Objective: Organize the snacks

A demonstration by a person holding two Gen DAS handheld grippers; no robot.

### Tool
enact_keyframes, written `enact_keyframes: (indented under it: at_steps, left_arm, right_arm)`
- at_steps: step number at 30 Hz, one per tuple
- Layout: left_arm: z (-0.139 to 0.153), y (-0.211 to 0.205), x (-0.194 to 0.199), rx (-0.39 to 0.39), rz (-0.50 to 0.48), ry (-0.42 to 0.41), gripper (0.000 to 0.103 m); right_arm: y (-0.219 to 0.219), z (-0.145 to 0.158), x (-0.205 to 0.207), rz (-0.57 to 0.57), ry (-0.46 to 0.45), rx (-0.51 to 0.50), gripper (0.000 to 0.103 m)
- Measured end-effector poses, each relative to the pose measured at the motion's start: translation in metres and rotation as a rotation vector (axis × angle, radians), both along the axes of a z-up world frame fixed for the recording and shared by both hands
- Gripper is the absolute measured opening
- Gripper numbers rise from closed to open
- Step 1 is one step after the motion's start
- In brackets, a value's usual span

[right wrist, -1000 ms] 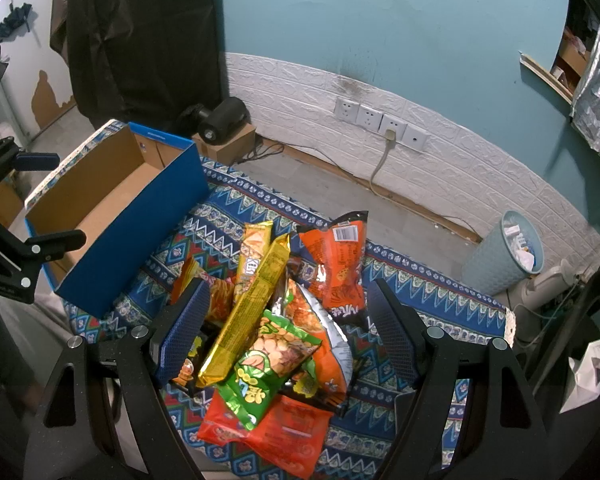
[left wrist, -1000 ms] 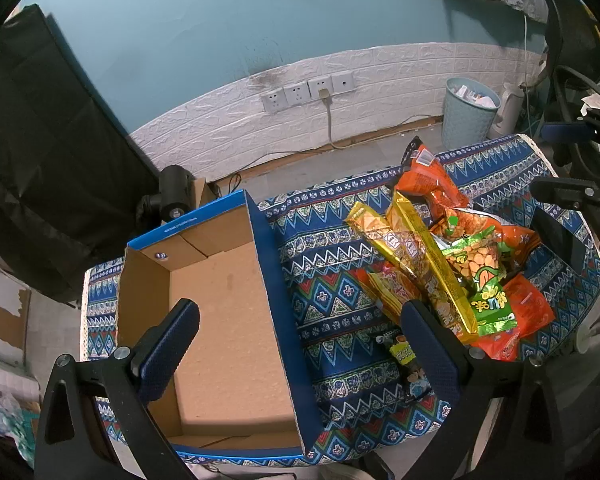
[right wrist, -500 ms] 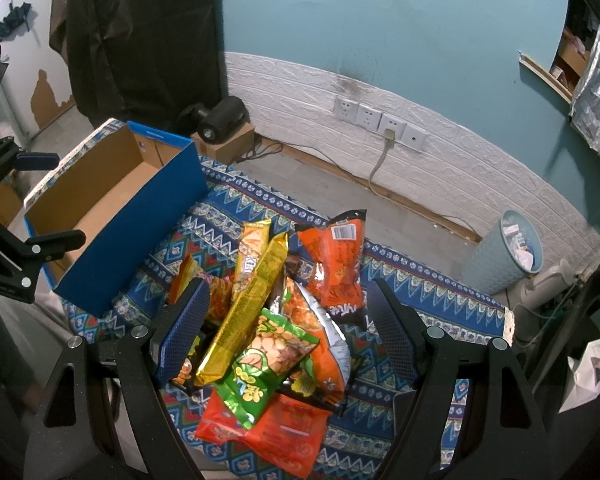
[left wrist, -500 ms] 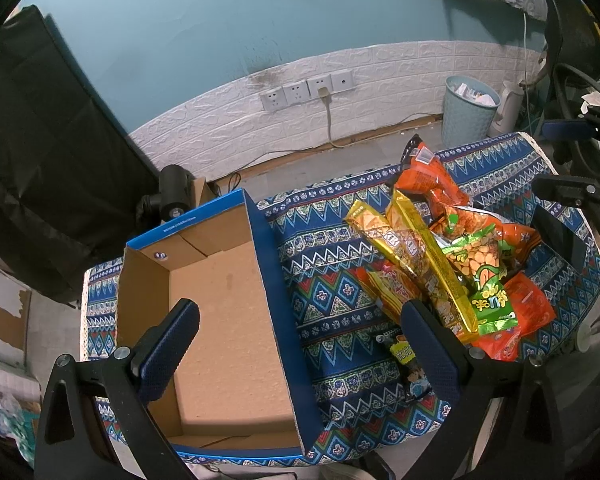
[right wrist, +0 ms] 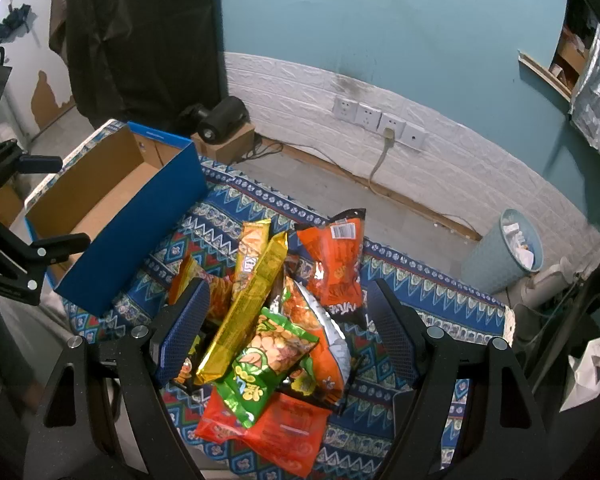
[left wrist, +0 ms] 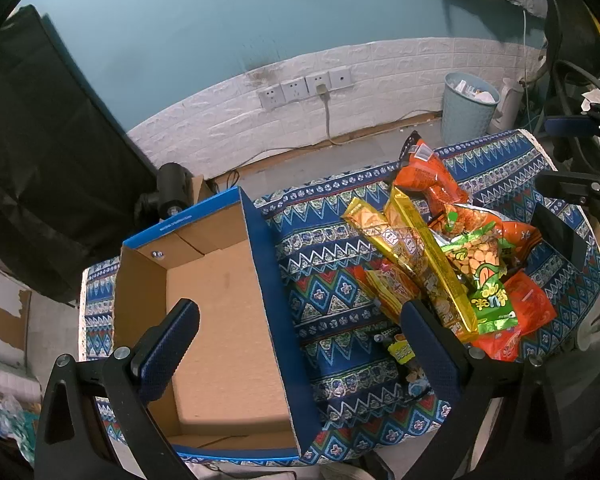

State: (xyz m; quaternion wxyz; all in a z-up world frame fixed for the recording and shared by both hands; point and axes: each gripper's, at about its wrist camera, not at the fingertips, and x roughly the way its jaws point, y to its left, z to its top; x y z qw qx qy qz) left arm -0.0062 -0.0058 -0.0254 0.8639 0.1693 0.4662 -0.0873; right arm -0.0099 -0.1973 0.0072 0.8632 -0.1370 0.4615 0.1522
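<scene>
Snack pile (right wrist: 268, 340) sat lower centre of the right wrist frame: crinkly orange, gold and green foil packets overlapping on the patterned desk (right wrist: 412, 280). Blue cardboard box (left wrist: 220, 300), brown inside, lay left. Left tongs (left wrist: 300, 332) and right tongs (right wrist: 288, 320) both gaped, holding nothing.

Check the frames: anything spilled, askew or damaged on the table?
Nothing damaged or spilled. The snack packets lie in a loose overlapping heap on the patterned cloth: the long gold packet and green peanut bag sit crosswise over orange bags. The blue cardboard box beside them is empty. Both grippers hang open.
</scene>
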Motion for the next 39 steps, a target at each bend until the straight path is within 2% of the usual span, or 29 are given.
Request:
enact_keyframes:
  at_steps: [14, 18, 23, 29, 39]
  left_arm:
    - [-0.011, -0.008, 0.015, 0.002, -0.003, 0.046, 0.102]
    - [-0.026, -0.010, 0.026, 0.004, 0.013, 0.101, 0.102]
    - [-0.042, -0.017, 0.036, 0.024, 0.017, 0.136, 0.102]
    - [-0.064, -0.026, 0.050, 0.001, 0.014, 0.214, 0.102]
    - [-0.114, -0.039, 0.071, 0.024, 0.047, 0.338, 0.102]
  right_arm:
    - [-0.005, -0.005, 0.002, -0.006, 0.017, -0.004, 0.079]
    - [-0.011, -0.013, 0.008, -0.015, 0.038, -0.019, 0.079]
    - [-0.023, -0.031, 0.022, -0.032, 0.101, -0.037, 0.079]
    - [-0.037, -0.055, 0.034, -0.044, 0.151, -0.070, 0.079]
    - [-0.063, -0.106, 0.047, -0.034, 0.291, -0.108, 0.079]
